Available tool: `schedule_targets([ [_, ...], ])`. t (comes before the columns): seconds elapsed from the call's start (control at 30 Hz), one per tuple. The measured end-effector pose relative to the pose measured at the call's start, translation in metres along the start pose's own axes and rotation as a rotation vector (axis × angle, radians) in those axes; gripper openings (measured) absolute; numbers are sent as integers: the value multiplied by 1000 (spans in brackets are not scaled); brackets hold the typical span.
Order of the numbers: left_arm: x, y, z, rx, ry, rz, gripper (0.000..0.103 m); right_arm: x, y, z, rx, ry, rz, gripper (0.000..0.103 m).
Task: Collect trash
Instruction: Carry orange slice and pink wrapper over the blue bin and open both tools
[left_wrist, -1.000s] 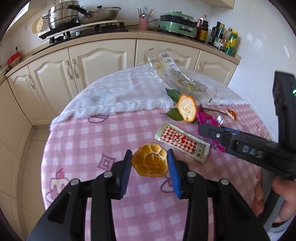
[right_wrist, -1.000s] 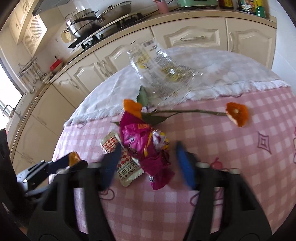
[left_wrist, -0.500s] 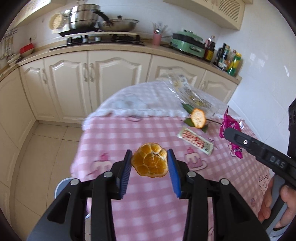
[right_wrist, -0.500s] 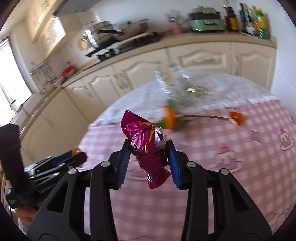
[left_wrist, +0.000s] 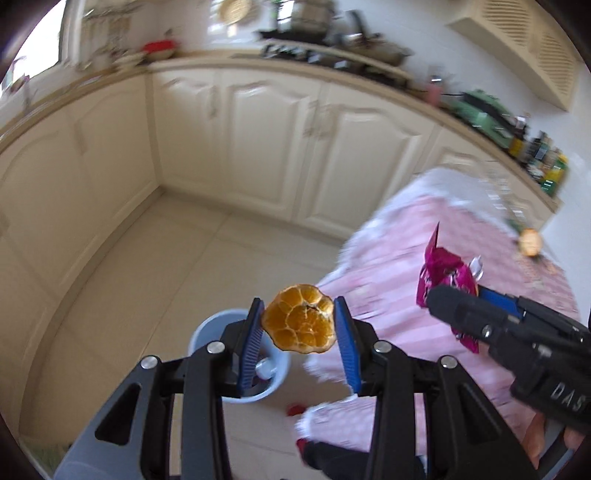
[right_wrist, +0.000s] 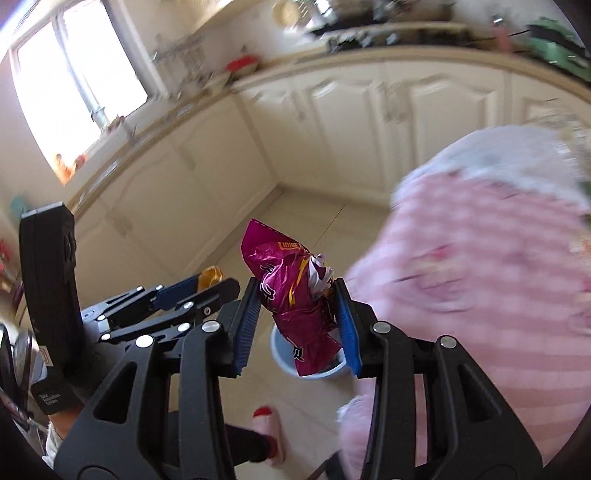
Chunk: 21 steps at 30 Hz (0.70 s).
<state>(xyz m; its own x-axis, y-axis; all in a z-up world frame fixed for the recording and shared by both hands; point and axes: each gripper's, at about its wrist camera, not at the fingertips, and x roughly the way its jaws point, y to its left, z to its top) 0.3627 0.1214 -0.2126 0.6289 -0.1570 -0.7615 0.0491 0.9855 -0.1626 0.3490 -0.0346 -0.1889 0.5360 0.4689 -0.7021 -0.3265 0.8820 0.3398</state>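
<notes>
Orange peel (left_wrist: 300, 319): 1 held | magenta wrapper (right_wrist: 295, 301): 1 held | bin (left_wrist: 207, 325): 1

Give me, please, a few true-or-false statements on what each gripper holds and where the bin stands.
1. The left gripper is shut on the orange peel. True.
2. The right gripper is empty. False: it is shut on the magenta wrapper.
3. The blue bin stands on the table. False: it stands on the floor, beside the table.
4. Another peel lies on the table. True.
</notes>
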Motion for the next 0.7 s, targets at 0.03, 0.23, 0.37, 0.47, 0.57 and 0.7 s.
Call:
schedule_targets([
  [0.03, 5, 10, -3, -14, 11, 13, 38, 12, 6, -3, -6, 16, 4, 39],
  [0.23, 58, 76, -27, -108, 114, 62, 38, 108, 30, -24, -46, 162, -19, 39],
  [0.37, 102, 102, -42, -149, 193, 69, 38, 168, 19, -42, -24, 264, -57, 39],
  [0.47, 134, 115, -50, -160, 244, 73, 38, 197, 7, -52, -5, 319, -83, 39],
  [0.57, 160, 121, -56, -167, 276, 69, 38, 219, -7, -61, 15, 360, -106, 39],
  [0.7, 190, 123, -57, -156, 289, 49, 38, 234, -25, -66, 42, 378, -130, 39],
])
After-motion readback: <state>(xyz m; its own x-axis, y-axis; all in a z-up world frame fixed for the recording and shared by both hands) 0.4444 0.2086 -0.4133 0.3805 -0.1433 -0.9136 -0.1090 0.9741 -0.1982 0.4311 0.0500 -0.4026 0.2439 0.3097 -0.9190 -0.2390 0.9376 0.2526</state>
